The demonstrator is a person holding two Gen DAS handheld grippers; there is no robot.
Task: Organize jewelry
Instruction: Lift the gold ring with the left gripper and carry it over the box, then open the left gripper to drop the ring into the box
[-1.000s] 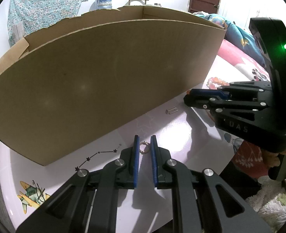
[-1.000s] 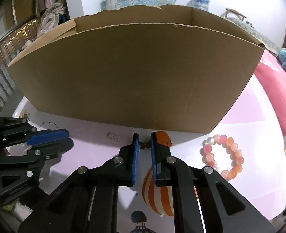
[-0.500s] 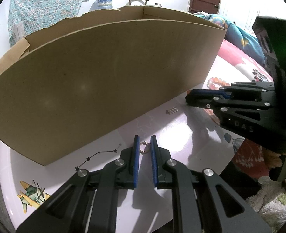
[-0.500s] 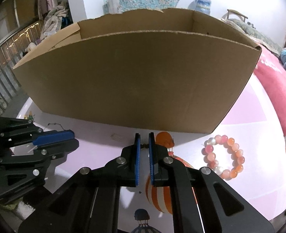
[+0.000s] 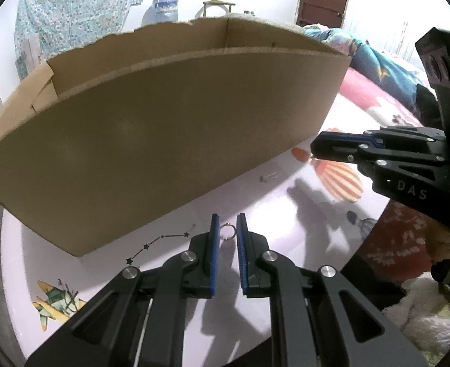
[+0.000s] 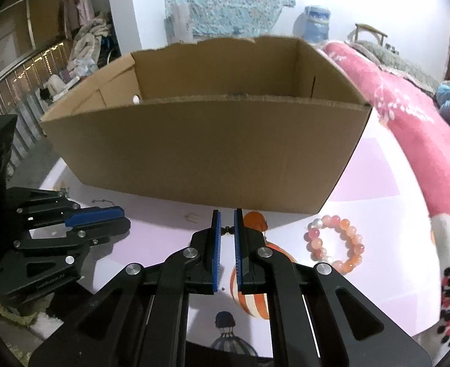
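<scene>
My left gripper (image 5: 227, 218) is shut on a small metal ring (image 5: 227, 232), held just above the pale printed table (image 5: 286, 229) in front of a large open cardboard box (image 5: 164, 140). My right gripper (image 6: 227, 214) is shut on a tiny dark jewelry piece (image 6: 227, 230), lifted off the table before the same box (image 6: 209, 153). A pink and orange bead bracelet (image 6: 335, 244) lies on the table to its right. A small silvery piece (image 5: 267, 177) lies near the box's front wall. Each gripper shows in the other's view, the right (image 5: 313, 150) and the left (image 6: 124, 217).
The box stands across the far half of the table, its inside partly visible in the right wrist view. A pink patterned blanket (image 6: 408, 116) lies at the right beyond the table edge. A railing and hanging clothes (image 6: 81, 39) are at the far left.
My right gripper has risen and pulled back with the tiny piece, so the box's inside now shows. The left gripper and its ring have stayed put.
</scene>
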